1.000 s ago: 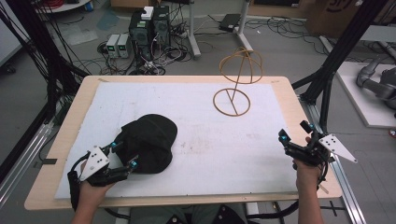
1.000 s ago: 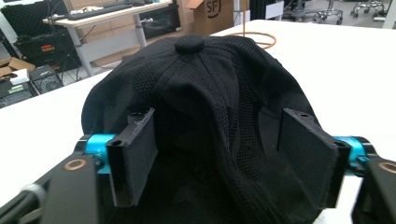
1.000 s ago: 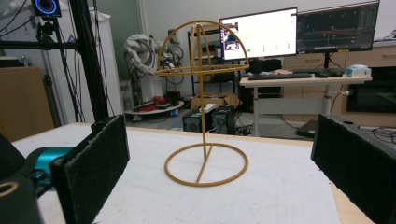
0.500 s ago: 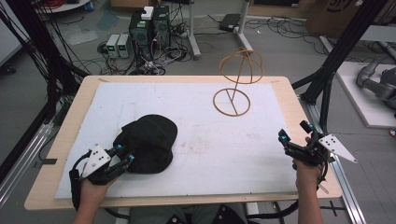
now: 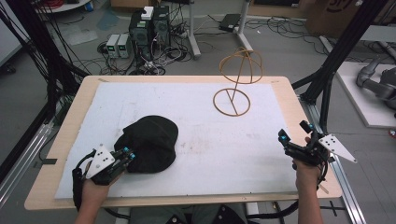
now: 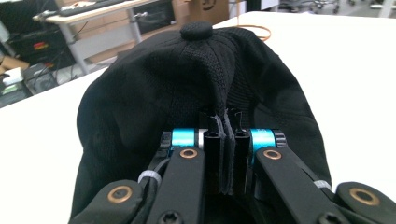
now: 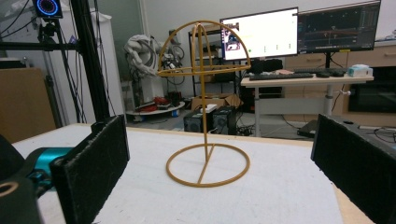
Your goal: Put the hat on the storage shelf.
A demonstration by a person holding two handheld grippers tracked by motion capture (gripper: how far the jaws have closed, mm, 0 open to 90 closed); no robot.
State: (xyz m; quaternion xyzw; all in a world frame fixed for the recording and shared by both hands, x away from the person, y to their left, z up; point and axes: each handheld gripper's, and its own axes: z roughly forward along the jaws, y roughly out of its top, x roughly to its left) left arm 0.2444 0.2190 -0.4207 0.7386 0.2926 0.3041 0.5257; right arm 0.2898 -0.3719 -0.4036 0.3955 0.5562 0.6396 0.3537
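Note:
A black cap (image 5: 152, 142) lies on the white table cover at the front left. My left gripper (image 5: 128, 156) sits at the cap's near edge; its jaws have just been closing and now pinch a fold of the cap's fabric. In the left gripper view the cap (image 6: 187, 70) bulges ahead with its top button up, and the left gripper (image 6: 224, 128) has the fold squeezed between its pads. My right gripper (image 5: 294, 132) rests open at the front right edge with nothing in it. The right gripper (image 7: 219, 144) faces a gold wire hat stand (image 7: 205, 93).
The hat stand (image 5: 235, 88) stands at the back right of the table (image 5: 196, 121). Black frame posts rise at both sides. Computers and cables lie on the floor beyond the far edge.
The left gripper's jaws have closed on the cap's near edge, bunching the fabric into a fold. Both hands stayed in place.

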